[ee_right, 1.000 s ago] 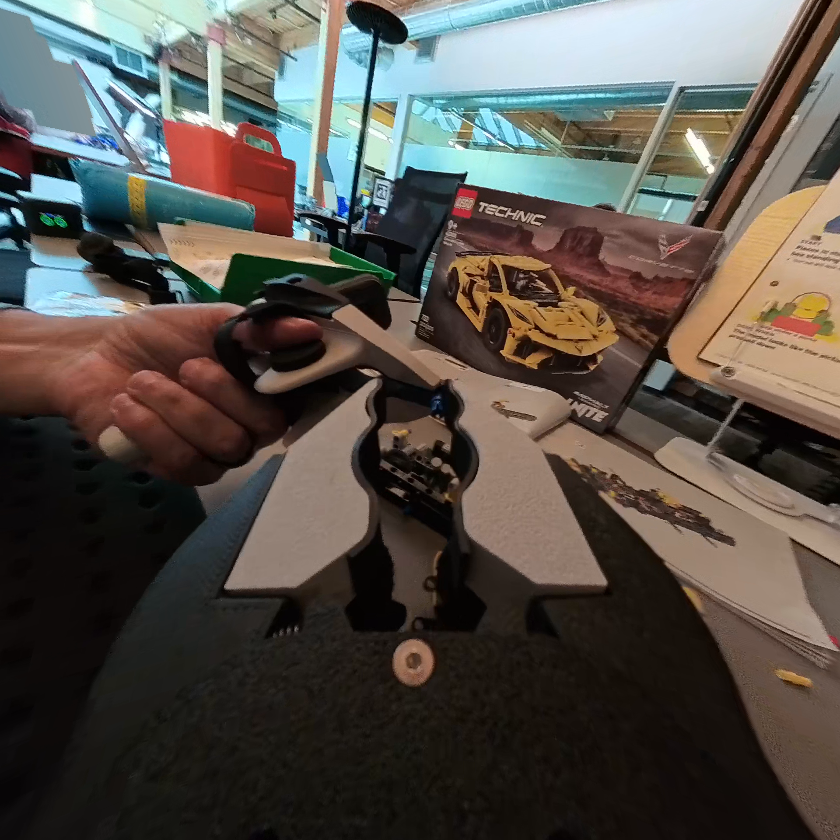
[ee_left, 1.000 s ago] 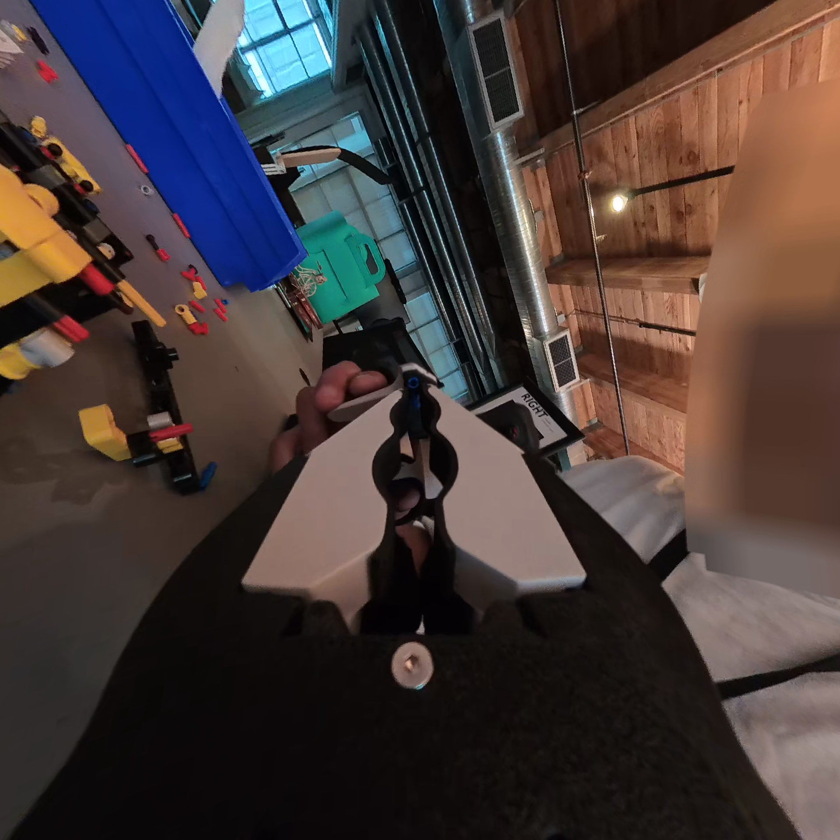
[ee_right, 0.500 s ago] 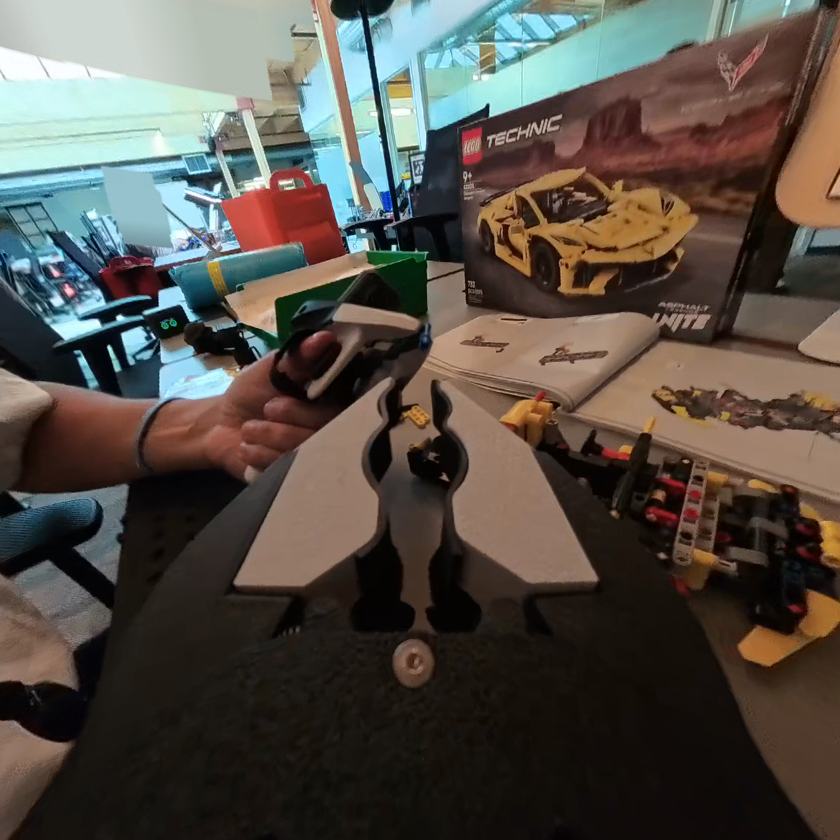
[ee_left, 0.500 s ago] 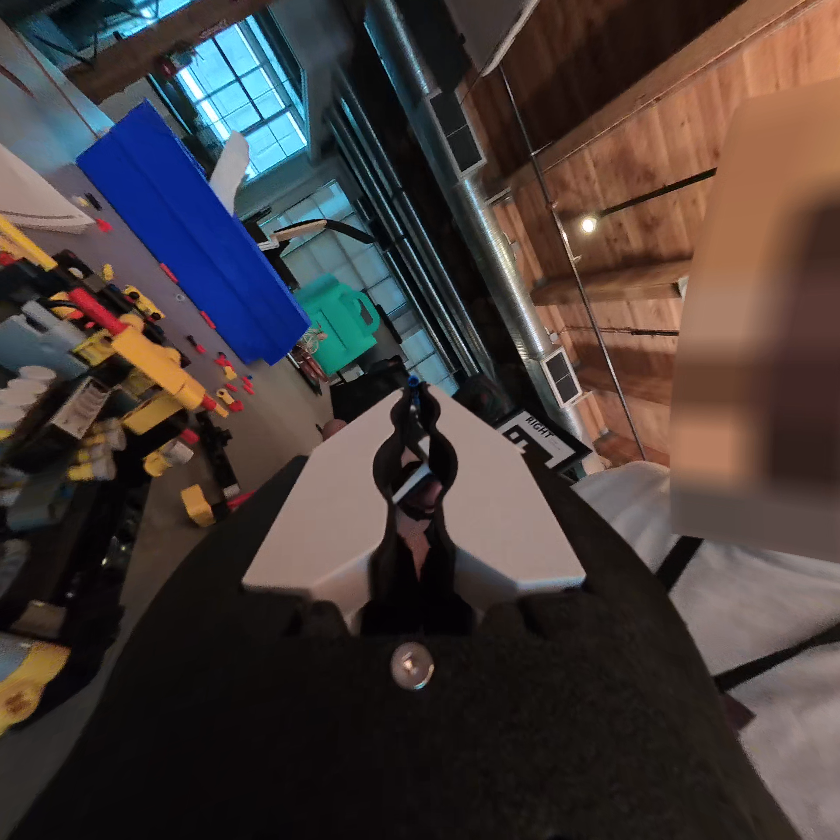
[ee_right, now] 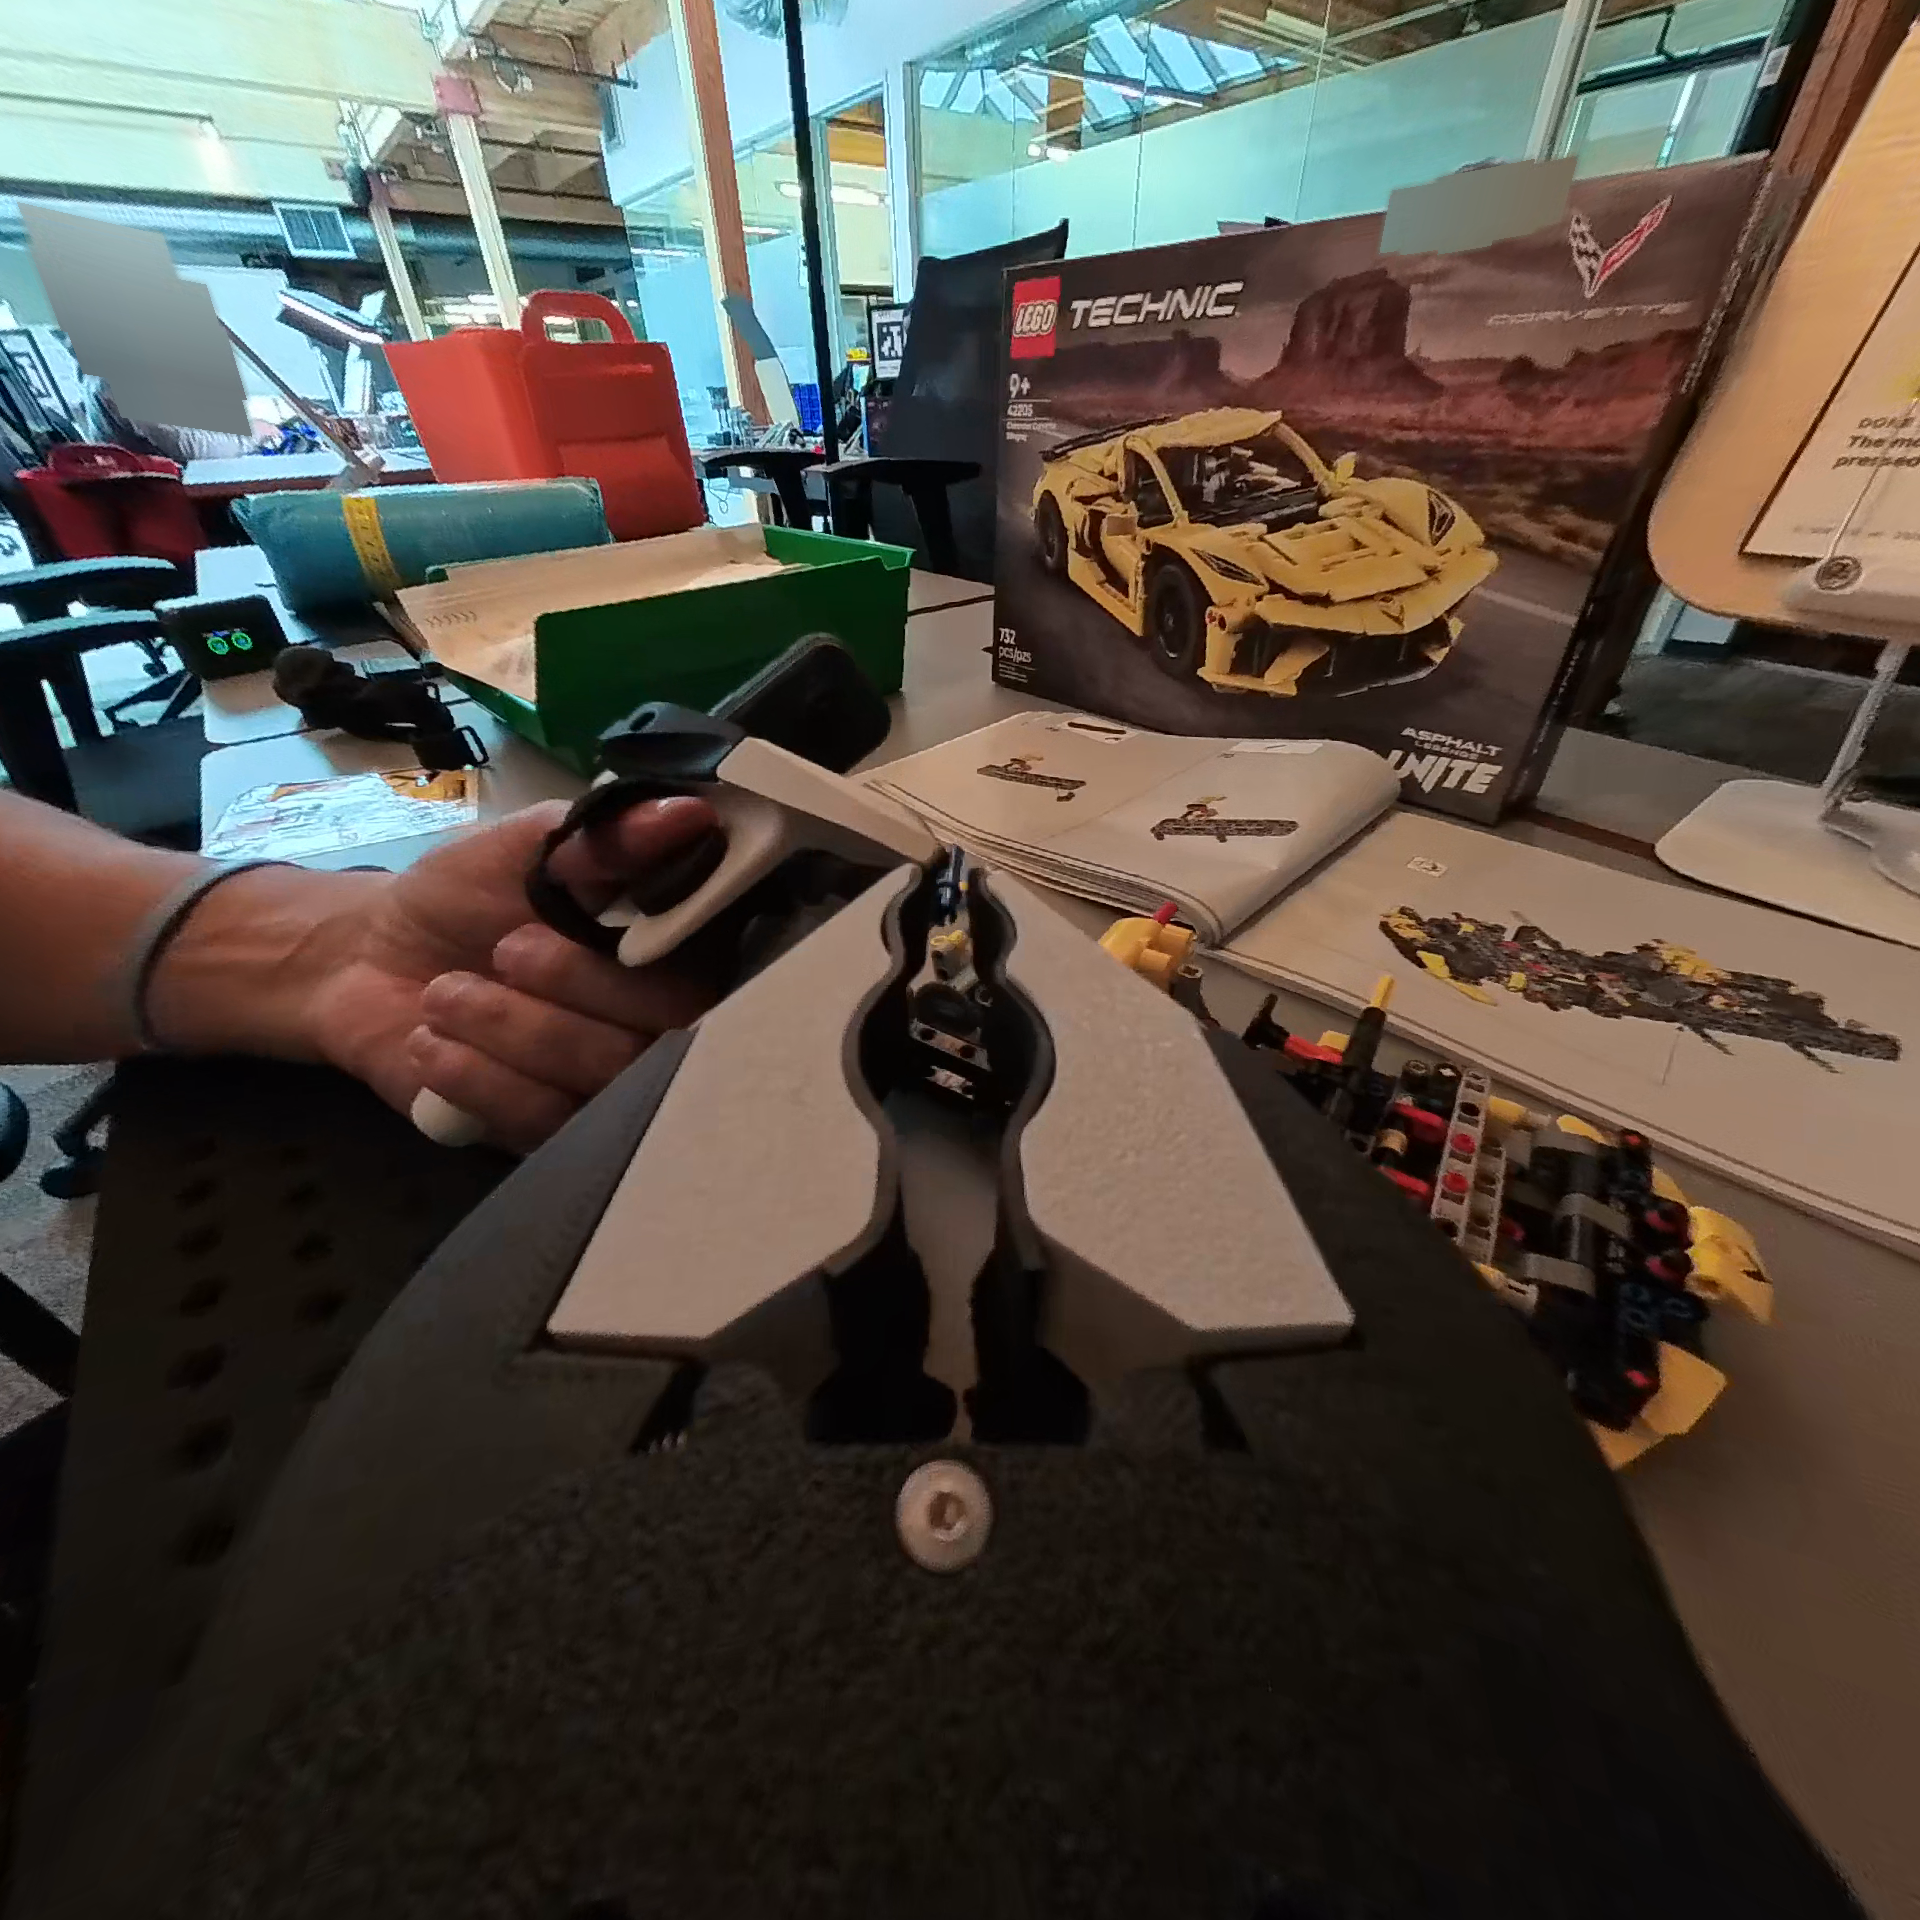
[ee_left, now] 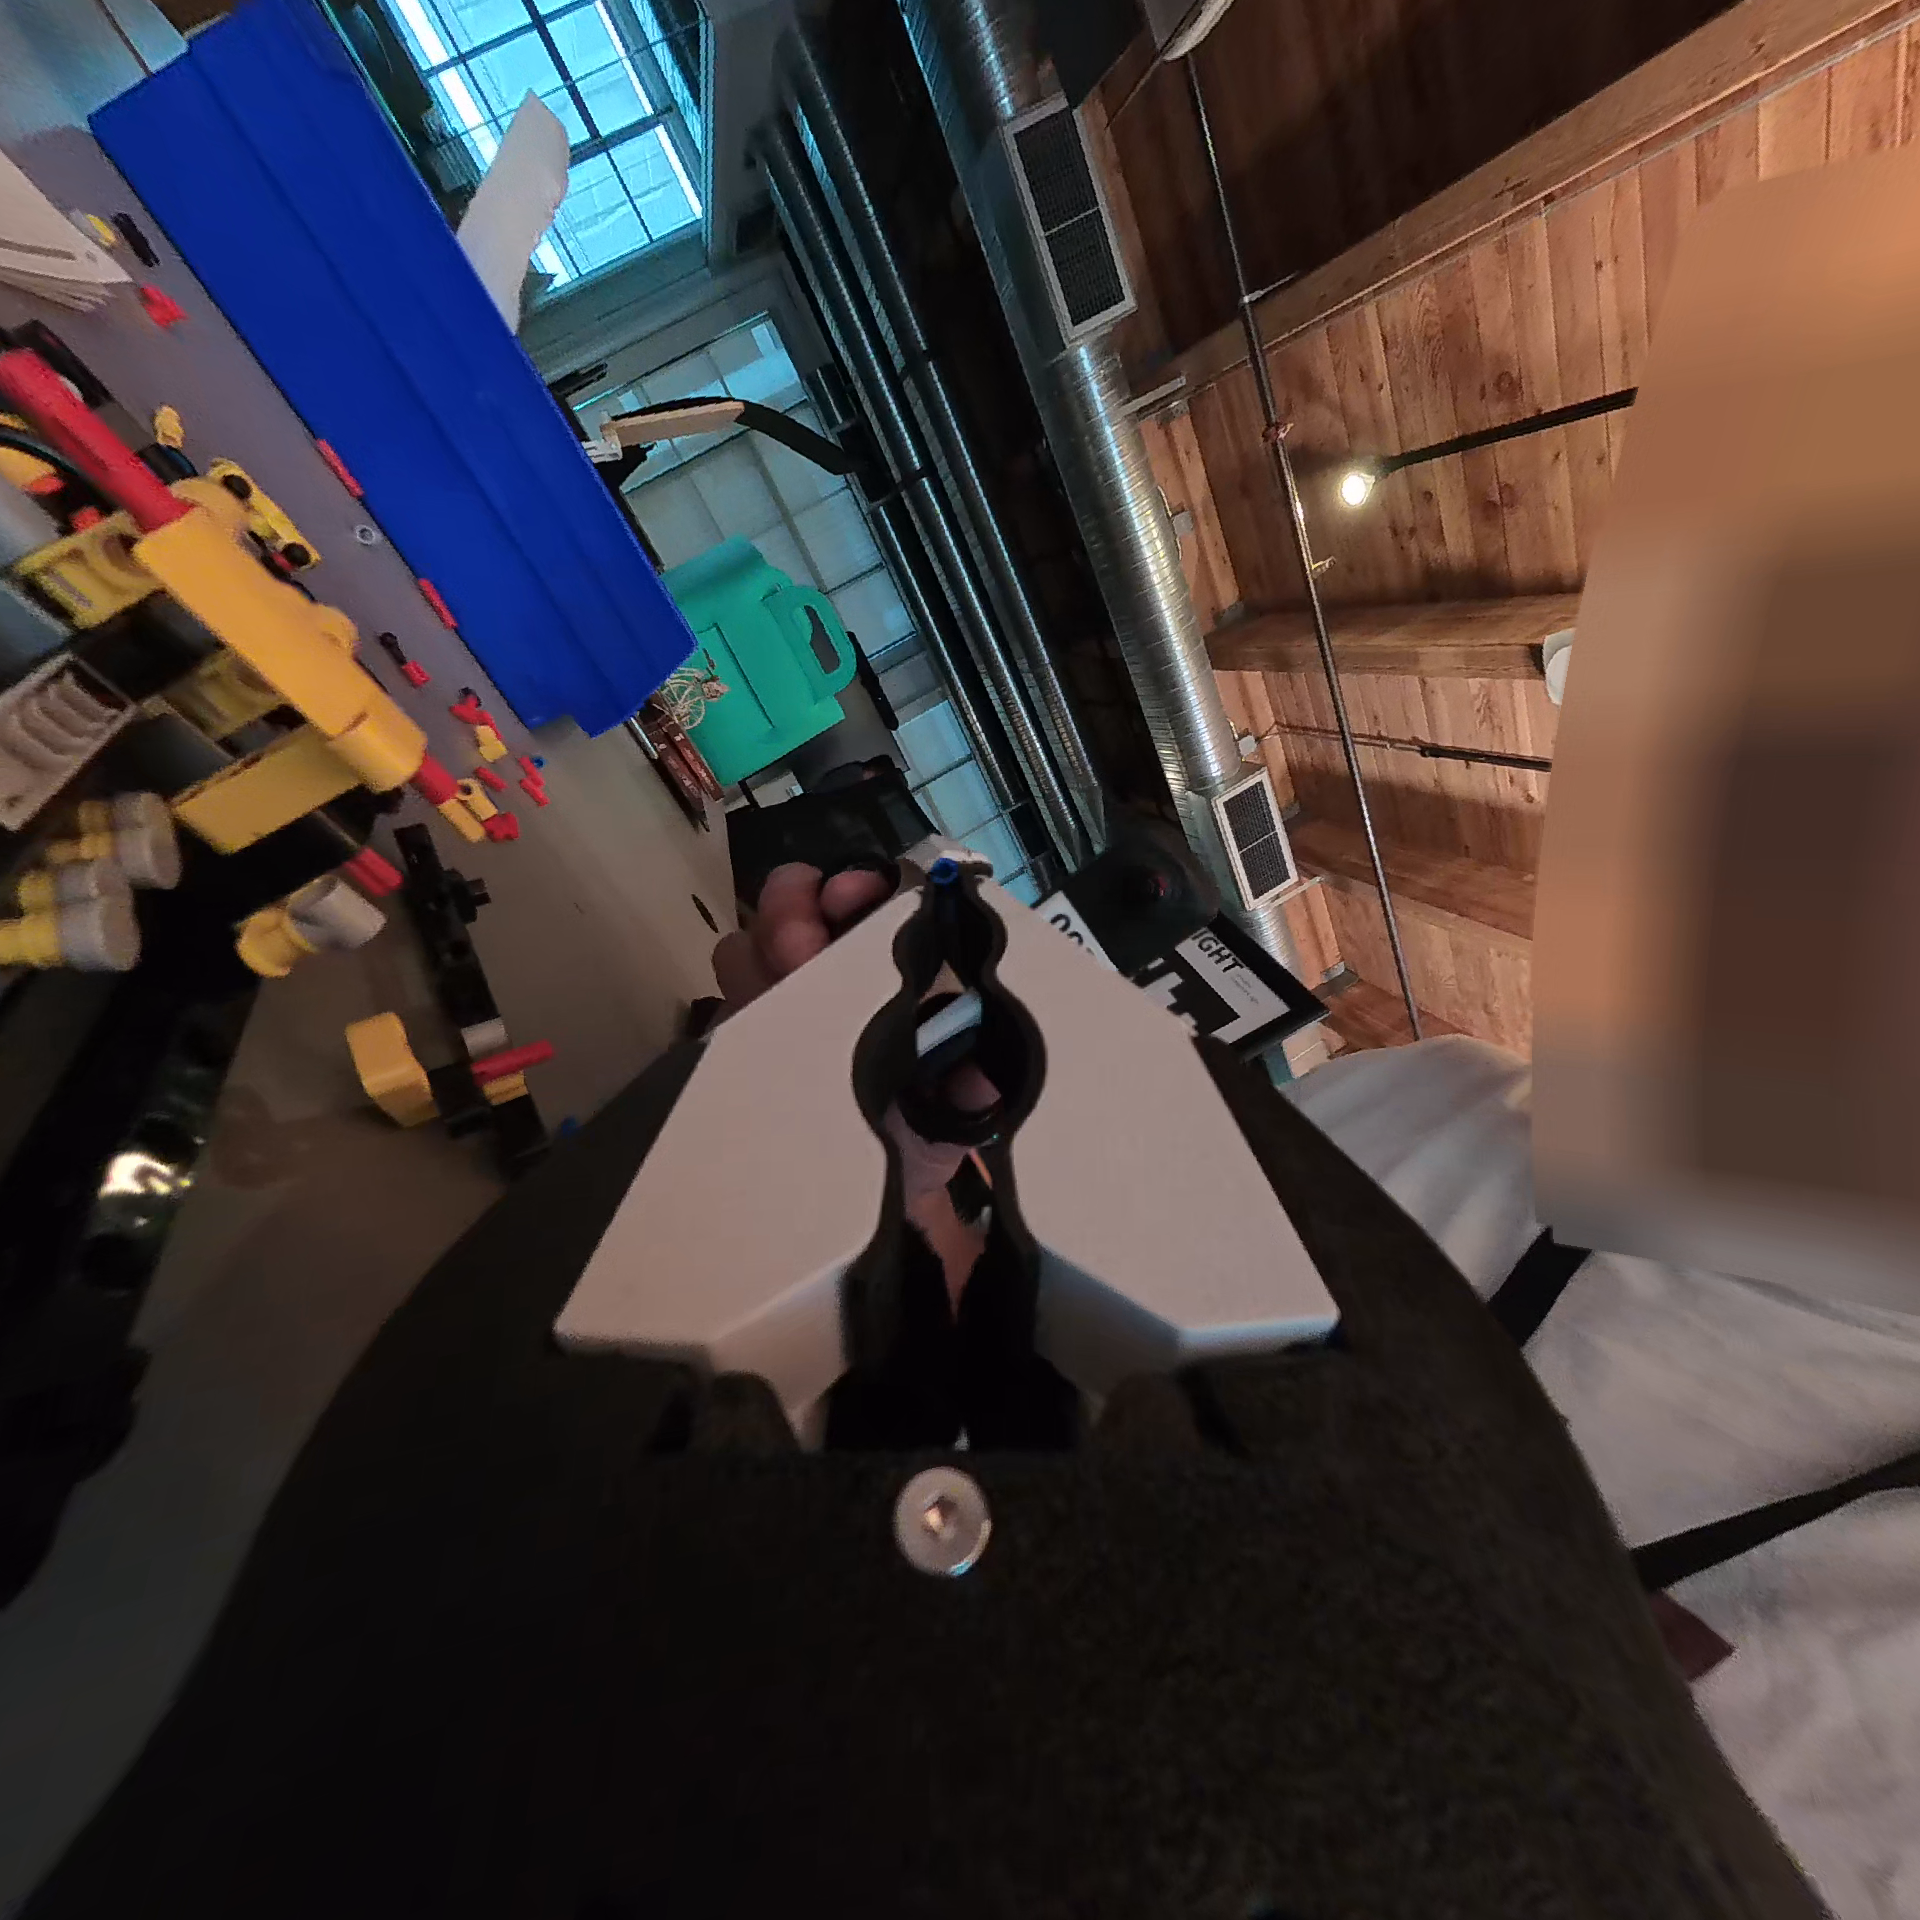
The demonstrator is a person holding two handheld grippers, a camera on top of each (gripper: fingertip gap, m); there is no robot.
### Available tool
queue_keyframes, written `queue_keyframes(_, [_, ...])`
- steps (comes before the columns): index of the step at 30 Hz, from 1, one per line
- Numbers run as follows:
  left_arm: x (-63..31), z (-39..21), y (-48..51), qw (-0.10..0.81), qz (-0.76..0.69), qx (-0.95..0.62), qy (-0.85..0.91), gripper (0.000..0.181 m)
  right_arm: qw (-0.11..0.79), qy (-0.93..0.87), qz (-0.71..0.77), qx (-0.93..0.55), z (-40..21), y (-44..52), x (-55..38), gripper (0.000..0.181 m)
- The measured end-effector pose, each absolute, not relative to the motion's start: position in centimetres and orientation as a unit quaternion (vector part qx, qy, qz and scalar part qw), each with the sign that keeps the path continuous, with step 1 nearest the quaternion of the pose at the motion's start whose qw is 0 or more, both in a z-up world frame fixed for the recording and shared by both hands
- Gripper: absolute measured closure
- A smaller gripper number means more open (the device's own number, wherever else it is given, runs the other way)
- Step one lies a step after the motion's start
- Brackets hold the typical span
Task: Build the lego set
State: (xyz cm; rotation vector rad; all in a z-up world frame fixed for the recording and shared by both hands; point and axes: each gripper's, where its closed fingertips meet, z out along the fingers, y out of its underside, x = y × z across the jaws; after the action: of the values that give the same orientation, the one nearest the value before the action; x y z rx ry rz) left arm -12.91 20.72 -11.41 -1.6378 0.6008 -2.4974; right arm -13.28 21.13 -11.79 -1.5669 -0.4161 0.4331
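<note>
While tips meet: both grippers beside the car (ee_right: 1496, 1174).
Left gripper (ee_left: 943, 883): pinching blue pin (ee_left: 941, 871).
Right gripper (ee_right: 951, 883): pressed on same pin.

The left tool (ee_left: 943, 883) has its 2 fingers closed together on a small blue pin at the tips. The right tool (ee_right: 954, 883) is also closed, its tips meeting the tips of the left tool. A hand (ee_right: 457, 987) holds the left tool's handle, 1 finger through the trigger loop, with a thin band around the wrist.
</note>
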Motion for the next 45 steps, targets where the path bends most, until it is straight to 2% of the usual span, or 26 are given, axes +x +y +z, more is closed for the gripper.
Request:
queue_keyframes(1, [-12.9, -11.4, 20.8, 0.047, -0.820, -0.537, 0.192, 0.179, 0.670, -0.189, 0.183, -0.694, -11.8, 21.2, -13.3, 0.175])
queue_keyframes(12, [-13.2, -11.5, 20.6, -0.016, -0.838, -0.522, 0.156, 0.179, 0.700, -0.252, 0.072, -0.664, -11.7, 21.1, -13.6, 0.177])
queue_keyframes(23, [-13.2, -11.7, 20.2, -0.031, -0.836, -0.523, 0.161, 0.179, 0.704, -0.305, -0.003, -0.641, -11.9, 20.7, -13.6, 0.177])
queue_keyframes(45, [-13.1, -12.1, 20.0, -0.039, -0.830, -0.529, 0.170, 0.179, 0.690, -0.334, -0.013, -0.642, -12.8, 20.4, -13.2, 0.175])
